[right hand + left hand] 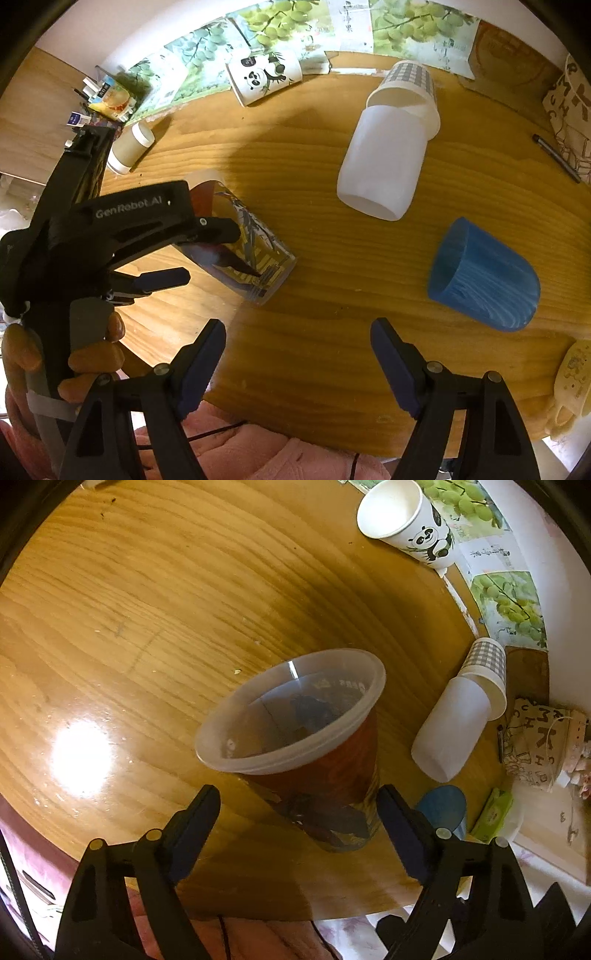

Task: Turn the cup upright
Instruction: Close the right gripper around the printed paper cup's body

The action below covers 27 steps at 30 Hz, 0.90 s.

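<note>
A printed plastic cup (317, 753) with a red patterned sleeve and a clear rim stands upright on the round wooden table (147, 609), its mouth facing up. My left gripper (299, 812) is open, its fingers apart on either side of the cup's lower body, not clamping it. In the right wrist view the same cup (255, 254) shows with the left gripper (199, 251) around it. My right gripper (298, 350) is open and empty above the table's near edge.
A blue cup (487, 277) lies on its side at the right. A white cup (384, 162) lies on its side, nested in a checked paper cup (410, 81). A panda paper cup (264, 75) lies at the back. A small jar (129, 147), a pen (557, 158) and clutter ring the edge.
</note>
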Tool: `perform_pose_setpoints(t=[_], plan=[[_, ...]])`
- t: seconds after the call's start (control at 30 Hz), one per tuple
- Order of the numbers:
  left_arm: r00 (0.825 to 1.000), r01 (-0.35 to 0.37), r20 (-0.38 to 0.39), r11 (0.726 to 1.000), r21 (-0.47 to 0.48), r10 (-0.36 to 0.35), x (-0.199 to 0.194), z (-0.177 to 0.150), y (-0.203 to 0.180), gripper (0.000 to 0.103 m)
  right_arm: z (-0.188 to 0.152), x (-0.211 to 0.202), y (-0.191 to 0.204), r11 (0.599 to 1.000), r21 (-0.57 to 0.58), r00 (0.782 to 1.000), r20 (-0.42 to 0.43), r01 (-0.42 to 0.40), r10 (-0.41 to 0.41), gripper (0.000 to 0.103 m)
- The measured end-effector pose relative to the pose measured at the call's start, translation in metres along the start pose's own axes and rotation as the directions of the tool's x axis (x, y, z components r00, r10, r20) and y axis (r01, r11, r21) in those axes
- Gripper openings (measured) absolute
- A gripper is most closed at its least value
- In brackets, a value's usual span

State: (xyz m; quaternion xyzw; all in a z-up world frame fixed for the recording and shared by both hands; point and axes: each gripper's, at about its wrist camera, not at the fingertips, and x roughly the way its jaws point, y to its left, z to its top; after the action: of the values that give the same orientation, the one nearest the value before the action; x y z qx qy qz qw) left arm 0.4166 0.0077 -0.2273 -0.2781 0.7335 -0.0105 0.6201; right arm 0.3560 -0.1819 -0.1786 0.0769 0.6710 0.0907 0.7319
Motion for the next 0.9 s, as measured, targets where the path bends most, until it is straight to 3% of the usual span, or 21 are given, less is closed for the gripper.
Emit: perform_pose_setpoints(t=[0.2, 0.33, 0.5, 0.9], plan=[[1.000, 0.021, -0.015, 1.000, 0.000, -0.021, 0.006, 0.008, -0.004, 0.087, 0.001, 0.002, -0.003, 1.000, 0.012, 1.000, -0.011, 0.010, -0.010, 0.081], [0.999, 0.020, -0.038, 1.000, 0.005, -0.020, 0.013, 0.015, -0.007, 0.076, 0.000, 0.002, -0.007, 0.999, 0.034, 1.000, -0.013, 0.017, -0.017, 0.081], [0.998, 0.030, -0.063, 1.000, 0.006, -0.030, 0.020, 0.023, -0.009, 0.073, 0.000, 0.001, -0.011, 0.998, 0.053, 0.999, -0.006, 0.032, -0.032, 0.081], [0.991, -0.050, -0.113, 0.978, 0.201, 0.073, 0.024, 0.029, -0.031, 0.072, -0.001, -0.005, -0.023, 0.991, 0.135, 0.999, 0.038, 0.013, -0.018, 0.081]])
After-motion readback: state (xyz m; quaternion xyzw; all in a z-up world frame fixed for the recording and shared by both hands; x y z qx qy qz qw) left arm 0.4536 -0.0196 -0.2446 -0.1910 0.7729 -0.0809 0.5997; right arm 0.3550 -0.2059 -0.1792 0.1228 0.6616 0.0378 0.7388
